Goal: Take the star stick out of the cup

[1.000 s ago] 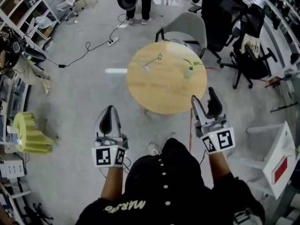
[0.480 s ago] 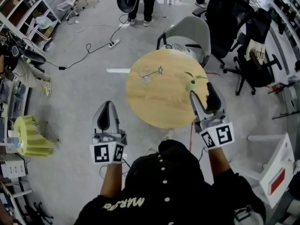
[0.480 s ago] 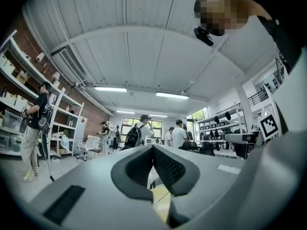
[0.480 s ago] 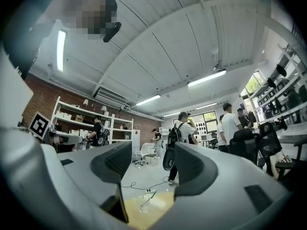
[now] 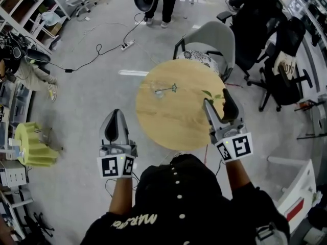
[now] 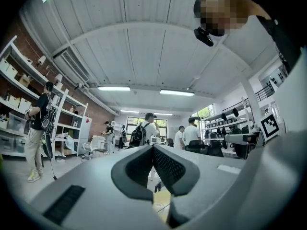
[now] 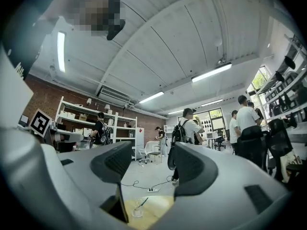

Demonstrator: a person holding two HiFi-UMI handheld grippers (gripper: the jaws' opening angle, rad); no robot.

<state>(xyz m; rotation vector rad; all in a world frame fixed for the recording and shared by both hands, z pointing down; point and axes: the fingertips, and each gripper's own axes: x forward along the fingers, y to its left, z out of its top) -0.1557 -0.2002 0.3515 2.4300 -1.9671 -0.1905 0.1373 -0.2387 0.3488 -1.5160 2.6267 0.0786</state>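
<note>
A clear cup stands on the far left part of the round wooden table. The star stick leans out of it toward the right, its star end over the tabletop. My left gripper is shut and held over the floor, left of the table and short of it. My right gripper is open and empty over the table's right edge. In the right gripper view, the cup and stick show low down between the jaws, well ahead. The left gripper points up at the room.
A small green plant in a vase stands by the right gripper, partly hidden. Behind the table is a grey chair, and black office chairs stand at the right. A cable and power strip lie on the floor. A yellow-green object sits left.
The table has come closer and lower in the head view. The right gripper now overlaps the table's right edge near the plant. Both grippers keep their states.
</note>
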